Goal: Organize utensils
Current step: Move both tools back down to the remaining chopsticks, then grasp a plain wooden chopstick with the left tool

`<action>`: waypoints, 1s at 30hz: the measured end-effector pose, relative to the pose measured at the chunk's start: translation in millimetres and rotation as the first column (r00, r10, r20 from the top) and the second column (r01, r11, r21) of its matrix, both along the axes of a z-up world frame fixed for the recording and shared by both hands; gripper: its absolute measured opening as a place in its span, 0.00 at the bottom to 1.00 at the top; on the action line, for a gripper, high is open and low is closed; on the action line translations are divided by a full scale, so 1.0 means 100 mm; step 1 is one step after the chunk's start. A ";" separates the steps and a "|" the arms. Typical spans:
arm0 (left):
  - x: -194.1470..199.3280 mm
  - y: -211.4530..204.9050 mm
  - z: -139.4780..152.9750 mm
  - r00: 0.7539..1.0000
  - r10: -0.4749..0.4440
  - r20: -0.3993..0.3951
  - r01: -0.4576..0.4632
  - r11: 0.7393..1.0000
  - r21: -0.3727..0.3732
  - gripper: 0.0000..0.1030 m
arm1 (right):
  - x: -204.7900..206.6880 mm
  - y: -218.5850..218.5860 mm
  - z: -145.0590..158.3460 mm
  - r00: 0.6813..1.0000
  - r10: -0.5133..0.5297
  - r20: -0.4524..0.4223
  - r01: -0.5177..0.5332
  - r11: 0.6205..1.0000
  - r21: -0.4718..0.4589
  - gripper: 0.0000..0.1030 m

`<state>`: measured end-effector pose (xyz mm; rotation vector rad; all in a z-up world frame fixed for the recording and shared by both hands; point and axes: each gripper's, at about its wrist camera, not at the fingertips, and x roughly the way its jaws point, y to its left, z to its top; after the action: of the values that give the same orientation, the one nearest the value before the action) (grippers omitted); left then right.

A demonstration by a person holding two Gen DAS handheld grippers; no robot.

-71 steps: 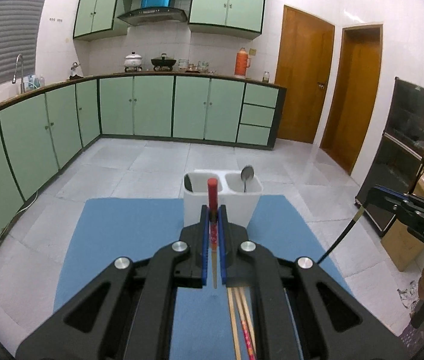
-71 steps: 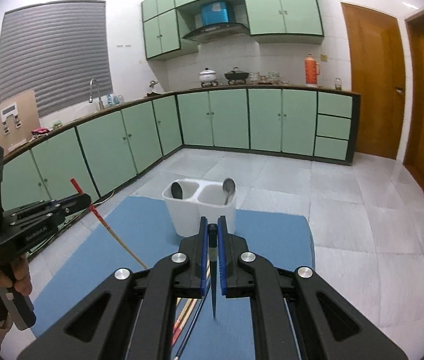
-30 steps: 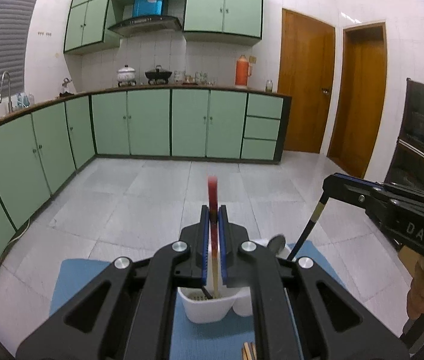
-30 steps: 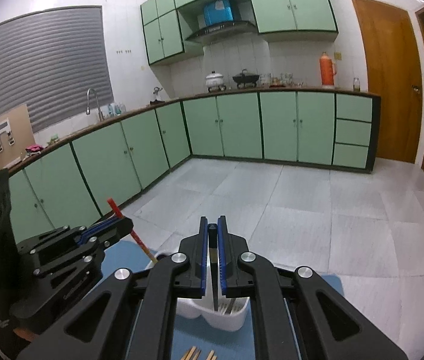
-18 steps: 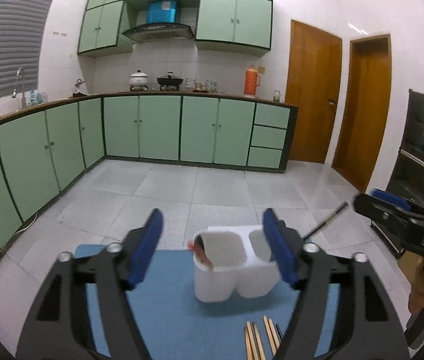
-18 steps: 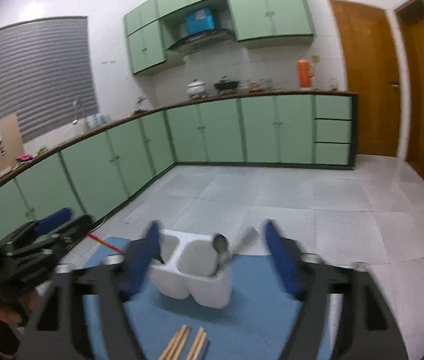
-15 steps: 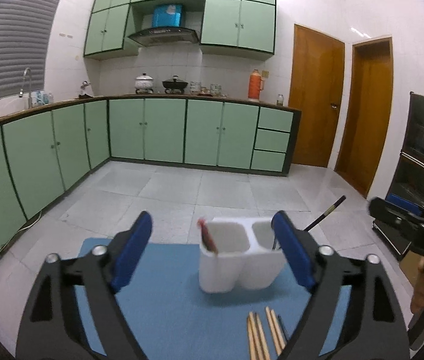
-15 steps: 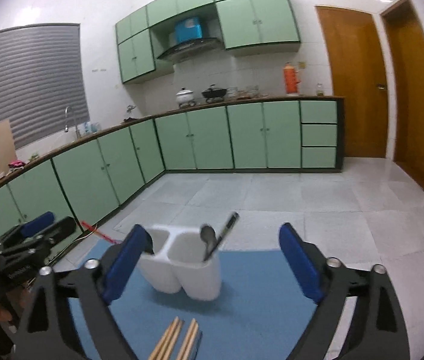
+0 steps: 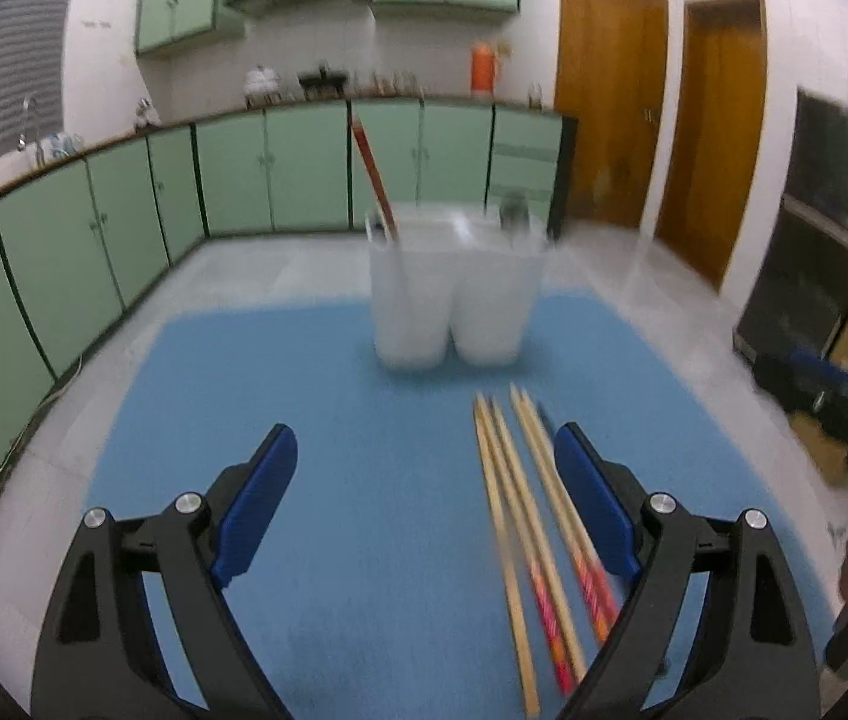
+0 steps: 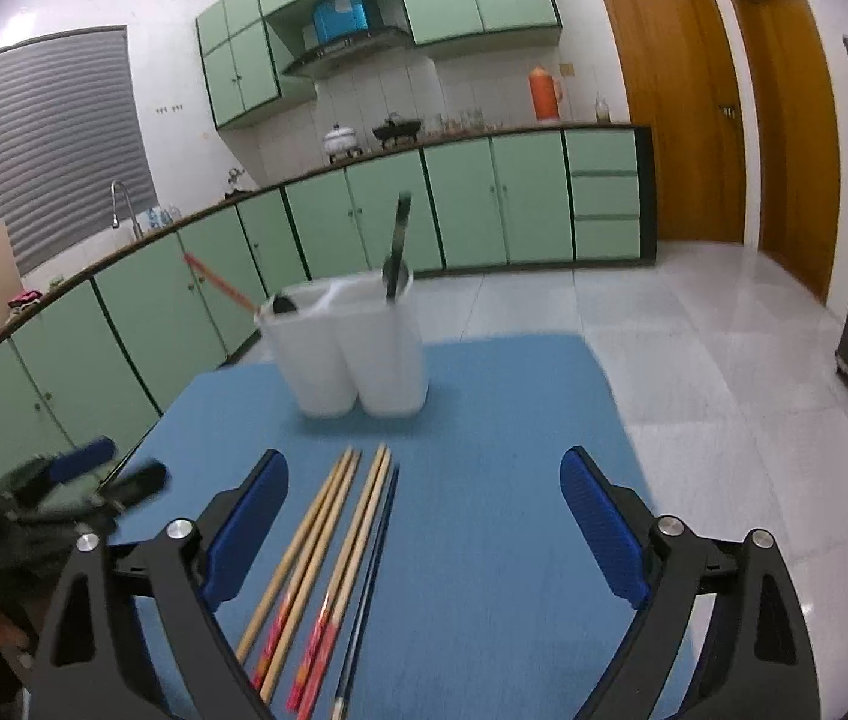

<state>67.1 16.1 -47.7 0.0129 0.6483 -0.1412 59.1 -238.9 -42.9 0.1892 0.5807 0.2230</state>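
Observation:
A white two-compartment utensil holder [image 9: 454,306] [image 10: 358,354] stands on a blue mat [image 9: 364,516] [image 10: 484,540]. A red-ended chopstick [image 9: 373,174] [image 10: 217,282] leans out of its left compartment. A spoon and a black chopstick [image 10: 397,246] stand in its right compartment. Several wooden chopsticks [image 9: 532,534] [image 10: 316,564] and one black chopstick [image 10: 370,576] lie on the mat in front of the holder. My left gripper [image 9: 424,498] is open and empty, low over the mat. My right gripper [image 10: 424,528] is open and empty above the loose chopsticks.
The mat covers a low table over a tiled floor. Green cabinets [image 10: 484,204] line the back and left walls. Two wooden doors [image 10: 724,120] stand at the right. A dark appliance [image 9: 814,276] stands at the far right. The other gripper shows at each view's edge [image 10: 82,480].
Both grippers opened and let a chopstick drop into the holder, red one left, black one right. Both have since pulled back and down toward the loose chopsticks on the mat.

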 end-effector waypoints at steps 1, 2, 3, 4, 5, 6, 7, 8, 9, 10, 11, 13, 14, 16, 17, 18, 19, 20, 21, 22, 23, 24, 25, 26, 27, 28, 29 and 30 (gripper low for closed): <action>-0.02 -0.03 -0.10 0.999 -0.012 -0.033 0.012 1.000 0.008 0.82 | -0.04 0.00 -0.04 1.000 0.000 -0.008 0.000 1.000 0.002 0.83; -0.04 -0.05 -0.16 0.998 -0.018 -0.053 0.019 1.000 0.010 0.79 | -0.08 0.00 -0.09 1.000 0.001 -0.022 -0.001 1.000 0.004 0.82; -0.05 -0.07 -0.26 0.996 -0.027 -0.084 0.028 1.000 0.012 0.78 | -0.11 0.00 -0.13 0.999 0.002 -0.034 -0.002 1.000 0.004 0.79; -0.05 -0.08 -0.33 0.994 -0.033 -0.109 0.035 0.999 0.015 0.76 | -0.14 0.01 -0.17 0.999 0.002 -0.046 -0.002 1.000 0.003 0.75; -0.05 -0.10 -0.41 0.990 -0.041 -0.136 0.044 0.999 0.019 0.73 | -0.16 -0.01 -0.22 0.998 0.003 -0.064 -0.003 1.000 0.002 0.73; -0.06 -0.11 -0.46 0.988 -0.044 -0.149 0.048 0.999 0.023 0.72 | -0.18 -0.03 -0.27 0.997 0.004 -0.078 -0.004 1.000 0.006 0.70; -0.06 -0.12 -0.50 0.986 -0.046 -0.162 0.051 0.998 0.027 0.71 | -0.20 -0.04 -0.31 0.996 0.004 -0.091 -0.003 1.000 0.011 0.68; -0.06 -0.12 -0.54 0.984 -0.048 -0.173 0.053 0.998 0.027 0.70 | -0.20 -0.04 -0.32 0.995 0.002 -0.101 -0.001 1.000 0.013 0.67; -0.06 -0.13 -0.59 0.981 -0.049 -0.187 0.055 0.998 0.027 0.69 | -0.22 -0.05 -0.35 0.994 0.000 -0.108 0.001 1.000 0.014 0.66; -0.06 -0.15 -0.63 0.979 -0.049 -0.198 0.056 0.998 0.028 0.67 | -0.25 -0.06 -0.38 0.994 0.000 -0.112 0.002 1.000 0.013 0.66; -0.06 -0.16 -0.65 0.978 -0.050 -0.204 0.057 0.998 0.029 0.65 | -0.26 -0.06 -0.39 0.993 0.000 -0.117 0.001 1.000 0.010 0.65; -0.04 -0.17 -0.72 0.973 -0.048 -0.225 0.058 0.998 0.037 0.60 | -0.27 -0.06 -0.40 0.992 0.003 -0.122 -0.002 1.000 0.010 0.64; -0.04 -0.18 -0.74 0.972 -0.048 -0.232 0.058 0.998 0.038 0.57 | -0.27 -0.05 -0.40 0.992 0.005 -0.124 -0.003 1.000 0.011 0.64; -0.02 -0.19 -0.79 0.968 -0.046 -0.247 0.058 0.998 0.039 0.55 | -0.28 -0.05 -0.40 0.992 0.008 -0.123 -0.007 1.000 0.012 0.64; -0.02 -0.19 -0.80 0.966 -0.048 -0.253 0.059 0.997 0.039 0.55 | -0.28 -0.05 -0.40 0.992 0.010 -0.123 -0.009 1.000 0.011 0.64; -0.04 -0.22 -0.82 0.966 -0.048 -0.255 0.060 0.997 0.040 0.55 | -0.28 -0.05 -0.40 0.992 0.013 -0.123 -0.012 1.000 0.011 0.63; -0.03 -0.24 -0.83 0.966 -0.046 -0.255 0.060 0.997 0.047 0.55 | -0.27 -0.03 -0.41 0.992 0.017 -0.124 -0.016 1.000 0.010 0.63; -0.03 -0.25 -0.83 0.966 -0.047 -0.254 0.061 0.997 0.048 0.54 | -0.29 -0.03 -0.42 0.992 0.019 -0.125 -0.018 1.000 0.010 0.63; -0.02 -0.26 -0.82 0.966 -0.048 -0.255 0.062 0.997 0.049 0.54 | -0.29 -0.02 -0.43 0.992 0.021 -0.128 -0.020 1.000 0.010 0.63; -0.02 -0.27 -0.82 0.965 -0.045 -0.257 0.061 0.997 0.053 0.54 | -0.29 -0.01 -0.44 0.991 0.024 -0.130 -0.023 1.000 0.010 0.62; -0.01 -0.28 -0.82 0.965 -0.042 -0.258 0.058 0.997 0.054 0.51 | -0.28 0.00 -0.44 0.991 0.027 -0.133 -0.026 1.000 0.009 0.62; 0.00 -0.29 -0.81 0.965 -0.041 -0.258 0.056 0.997 0.051 0.48 | -0.28 0.03 -0.44 0.990 0.030 -0.135 -0.029 1.000 0.009 0.61; 0.01 -0.29 -0.81 0.965 -0.040 -0.258 0.054 0.997 0.047 0.41 | -0.28 0.04 -0.45 0.990 0.035 -0.137 -0.034 0.999 0.007 0.60; 0.00 -0.28 -0.80 0.966 -0.039 -0.256 0.052 0.998 0.043 0.31 | -0.28 0.06 -0.44 0.990 0.038 -0.139 -0.037 0.999 0.005 0.59; 0.00 -0.27 -0.80 0.966 -0.037 -0.256 0.049 0.998 0.040 0.26 | -0.28 0.08 -0.45 0.989 0.041 -0.141 -0.041 0.999 0.003 0.59; 0.01 -0.27 -0.80 0.966 -0.034 -0.256 0.045 0.998 0.036 0.17 | -0.28 0.09 -0.45 0.989 0.044 -0.143 -0.044 0.999 0.002 0.58; 0.01 -0.25 -0.80 0.966 -0.031 -0.258 0.040 0.999 0.031 0.09 | -0.29 0.11 -0.46 0.988 0.046 -0.145 -0.046 0.999 0.002 0.57; 0.00 -0.23 -0.80 0.965 -0.027 -0.261 0.035 0.999 0.025 0.06 | -0.30 0.12 -0.47 0.987 0.052 -0.149 -0.052 0.999 0.003 0.55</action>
<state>66.6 -7.2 -127.2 0.0331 0.9137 -0.1652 29.5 -226.5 -89.4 0.1909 0.7348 0.2610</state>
